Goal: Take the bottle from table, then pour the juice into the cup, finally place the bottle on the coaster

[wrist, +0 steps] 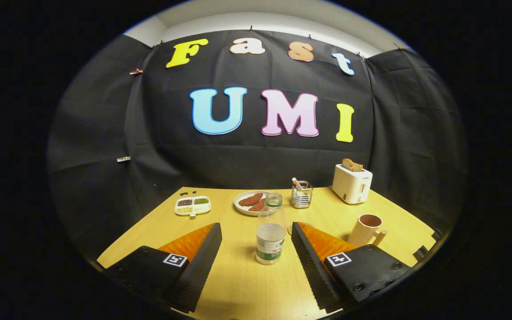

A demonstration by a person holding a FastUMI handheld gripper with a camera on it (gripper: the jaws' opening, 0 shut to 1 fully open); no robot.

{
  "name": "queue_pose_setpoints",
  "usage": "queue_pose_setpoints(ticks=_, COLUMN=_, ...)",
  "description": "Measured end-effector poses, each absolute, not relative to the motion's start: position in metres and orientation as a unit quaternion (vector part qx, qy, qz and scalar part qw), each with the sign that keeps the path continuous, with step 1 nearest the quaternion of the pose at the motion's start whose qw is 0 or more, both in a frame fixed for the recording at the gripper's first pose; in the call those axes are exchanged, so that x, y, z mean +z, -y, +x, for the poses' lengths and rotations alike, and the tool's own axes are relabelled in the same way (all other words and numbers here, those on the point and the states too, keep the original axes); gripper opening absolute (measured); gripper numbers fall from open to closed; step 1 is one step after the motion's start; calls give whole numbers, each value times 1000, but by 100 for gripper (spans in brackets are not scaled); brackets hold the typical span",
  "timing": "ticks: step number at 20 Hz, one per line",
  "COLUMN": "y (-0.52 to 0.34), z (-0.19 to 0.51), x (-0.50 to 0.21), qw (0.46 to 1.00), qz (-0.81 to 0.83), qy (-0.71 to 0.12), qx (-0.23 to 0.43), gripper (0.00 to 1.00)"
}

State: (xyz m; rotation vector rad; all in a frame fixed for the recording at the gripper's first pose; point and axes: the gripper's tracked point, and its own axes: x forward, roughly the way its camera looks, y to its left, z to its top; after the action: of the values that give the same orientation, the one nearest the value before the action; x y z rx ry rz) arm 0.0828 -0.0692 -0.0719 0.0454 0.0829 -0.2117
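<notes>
**Hand-held gripper open, bottle standing between the fingers**

I'm holding the hand-held gripper [256, 231] wide open over the wooden surface [247, 284], fingers spread apart and touching nothing. The bottle [270, 231] is standing upright on the surface, sitting between the two fingertips, a bit nearer the right finger, with a gap showing on both sides. It's clear plastic with a green-and-white label low on the body and no cap visible on the neck; liquid is filling roughly the lower half. The cup [367, 229] is standing upright off to the right, beyond the right finger, handle pointing toward me. A round edge is peeking out just behind the right fingertip next to the bottle; can't tell if that's the coaster. Further back I'm seeing a plate [251, 202] with reddish pieces right behind the bottle, a wire holder [302, 194] beside it, a toaster [352, 183] with bread at the far right, and a divided tray [193, 206] at the far left.
</notes>
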Motion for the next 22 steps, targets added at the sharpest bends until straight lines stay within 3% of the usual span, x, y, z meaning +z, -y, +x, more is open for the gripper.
queue_pose_setpoints(ticks=22, y=109, z=184, x=-167, qw=979, qz=37, qy=-74, qx=-184, gripper=97)
